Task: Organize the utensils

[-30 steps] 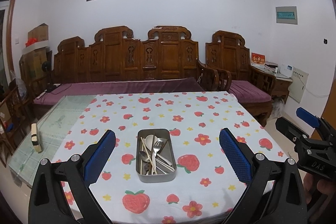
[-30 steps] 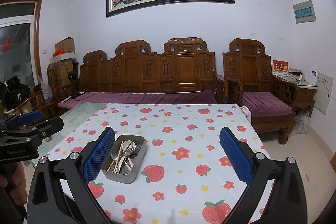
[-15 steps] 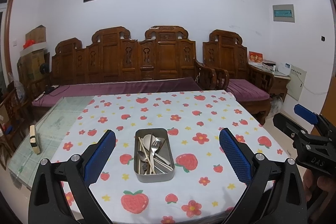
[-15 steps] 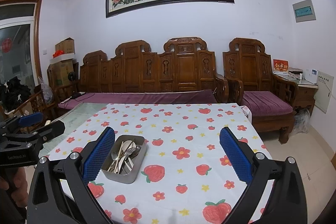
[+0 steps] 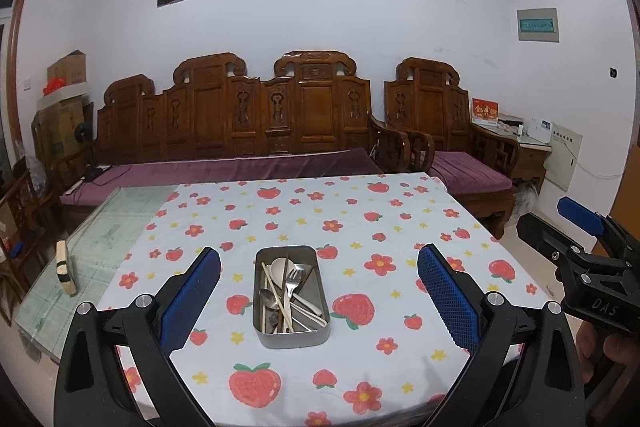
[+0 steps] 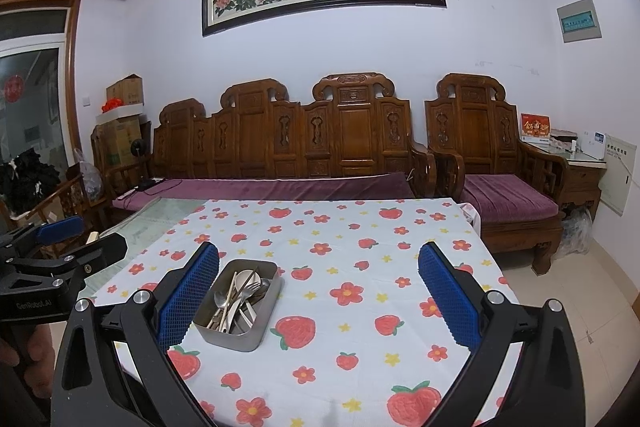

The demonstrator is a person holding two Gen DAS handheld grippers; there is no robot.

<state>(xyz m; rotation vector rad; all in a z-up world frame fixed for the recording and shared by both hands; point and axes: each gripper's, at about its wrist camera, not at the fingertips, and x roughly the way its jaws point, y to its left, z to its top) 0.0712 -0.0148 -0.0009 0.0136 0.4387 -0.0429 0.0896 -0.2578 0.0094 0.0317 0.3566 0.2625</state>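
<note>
A grey metal tin (image 5: 291,331) (image 6: 256,337) stands near the front of a table with a strawberry-print cloth (image 5: 360,227) (image 6: 360,251). Inside it lie mixed utensils (image 5: 286,293) (image 6: 238,297): spoons, a fork, chopsticks. My left gripper (image 5: 318,297) hangs open above the table's front, the tin centred between its blue pads. My right gripper (image 6: 318,297) is open too, with the tin by its left pad (image 6: 188,299). Nothing is held. Each gripper shows at the other view's edge, the right gripper (image 5: 584,247) and the left gripper (image 6: 60,243).
A glass-topped strip of table (image 5: 100,239) lies bare left of the cloth, with a small pale block (image 5: 64,267) on it. Carved wooden sofas (image 5: 256,123) with purple cushions stand behind the table. A side cabinet (image 6: 580,163) is at the right wall.
Both grippers stay open. The left view has shifted slightly, so the tin sits a little nearer its centre; the right view is almost unchanged.
</note>
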